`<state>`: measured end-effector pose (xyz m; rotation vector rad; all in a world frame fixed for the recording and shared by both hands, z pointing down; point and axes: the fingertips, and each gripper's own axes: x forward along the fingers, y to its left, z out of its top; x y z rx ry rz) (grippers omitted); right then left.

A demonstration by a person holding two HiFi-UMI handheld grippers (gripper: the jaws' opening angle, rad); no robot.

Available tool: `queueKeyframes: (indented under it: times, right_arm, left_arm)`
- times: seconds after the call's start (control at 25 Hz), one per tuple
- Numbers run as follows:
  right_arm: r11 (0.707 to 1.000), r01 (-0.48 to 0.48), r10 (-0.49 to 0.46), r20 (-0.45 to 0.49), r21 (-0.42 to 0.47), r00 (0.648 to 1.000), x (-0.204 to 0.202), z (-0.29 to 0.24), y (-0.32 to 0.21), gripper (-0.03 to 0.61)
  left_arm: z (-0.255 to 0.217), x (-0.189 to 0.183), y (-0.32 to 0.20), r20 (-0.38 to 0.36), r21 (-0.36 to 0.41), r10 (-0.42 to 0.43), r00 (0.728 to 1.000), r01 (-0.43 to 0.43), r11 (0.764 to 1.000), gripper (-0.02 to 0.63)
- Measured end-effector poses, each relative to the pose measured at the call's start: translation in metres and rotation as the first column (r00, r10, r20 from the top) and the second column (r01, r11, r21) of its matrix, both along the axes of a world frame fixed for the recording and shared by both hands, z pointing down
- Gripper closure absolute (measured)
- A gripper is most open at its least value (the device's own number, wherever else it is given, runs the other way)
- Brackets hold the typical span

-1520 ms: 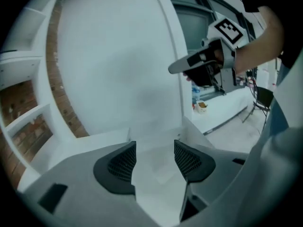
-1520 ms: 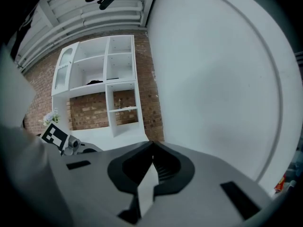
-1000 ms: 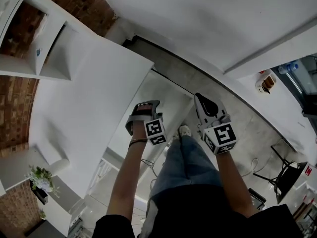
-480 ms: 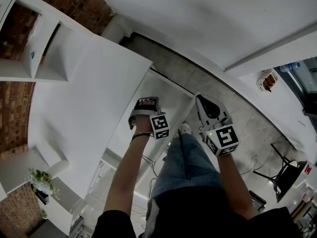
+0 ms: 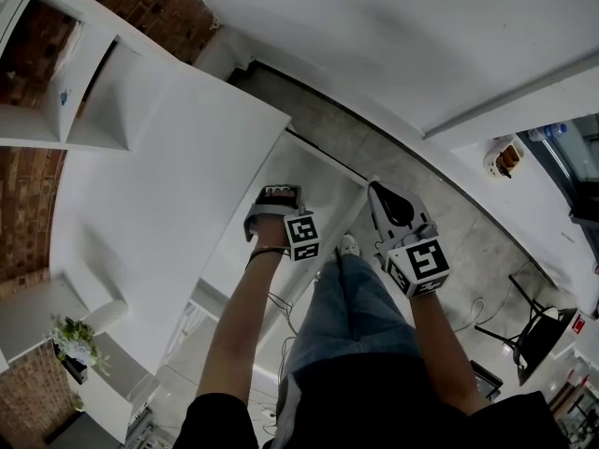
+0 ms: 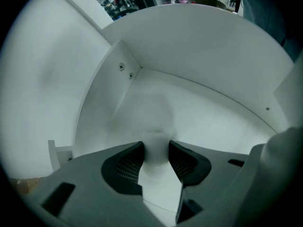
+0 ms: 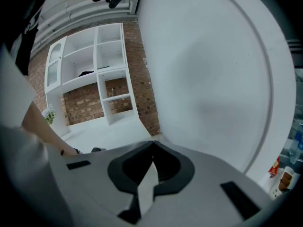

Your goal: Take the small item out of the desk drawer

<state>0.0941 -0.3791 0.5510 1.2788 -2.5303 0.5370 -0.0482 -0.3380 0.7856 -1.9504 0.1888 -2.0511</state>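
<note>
Drawer [image 5: 323, 190] open, pulled out from under the right edge of the white table [image 5: 168, 176]. Left gripper [image 5: 278, 195] over the drawer, pointing steeply down into it, marker cube toward the person. In the left gripper view the drawer's inside is all white: floor, curved back wall, one corner with two screws [image 6: 121, 66] up-left of the jaws. Left jaws apart and have just been closing. Between their tips, on the drawer floor, a pale rounded shape, apparently the small item [image 6: 152, 122]. It is white on white and blurred, so its form is unclear, and whether the pads touch it cannot be told. Right gripper [image 5: 374, 187] just right of the drawer, beside the left one, held closer to level and aimed past the drawer's far end. Its jaws are clenched tip to tip with nothing between them. Person's leg in jeans [image 5: 351, 316] and a pale shoe [image 5: 348, 246] on the near side of the drawer, between the two forearms. White shelves [image 5: 89, 101] against a brick wall [image 5: 159, 7], well left of the drawer, beyond the table
</note>
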Motion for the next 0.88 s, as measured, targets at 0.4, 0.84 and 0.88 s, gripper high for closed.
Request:
queueKeyframes:
  times: [0.4, 0.84, 0.88]
  right_arm:
    - [1.0, -0.001, 0.001, 0.004, 0.029, 1.0, 0.001, -0.012, 0.003, 0.581]
    - [0.987, 0.034, -0.04, 0.036, 0.155, 0.999, -0.019, -0.067, -0.007, 0.581]
    - [0.984, 0.041, -0.049, 0.042, 0.173, 0.998, -0.024, -0.075, -0.008, 0.581]
  left_arm:
    - [-0.039, 0.013, -0.006, -0.167, 0.055, -0.114, 0.979, 0.124, 0.991, 0.46]
    - [-0.239, 0.009, -0.045, -0.77, 0.092, -0.334, 0.544, 0.613, 0.785, 0.462]
    - [-0.256, 0.003, -0.045, -0.803, 0.096, -0.324, 0.5, 0.646, 0.758, 0.46]
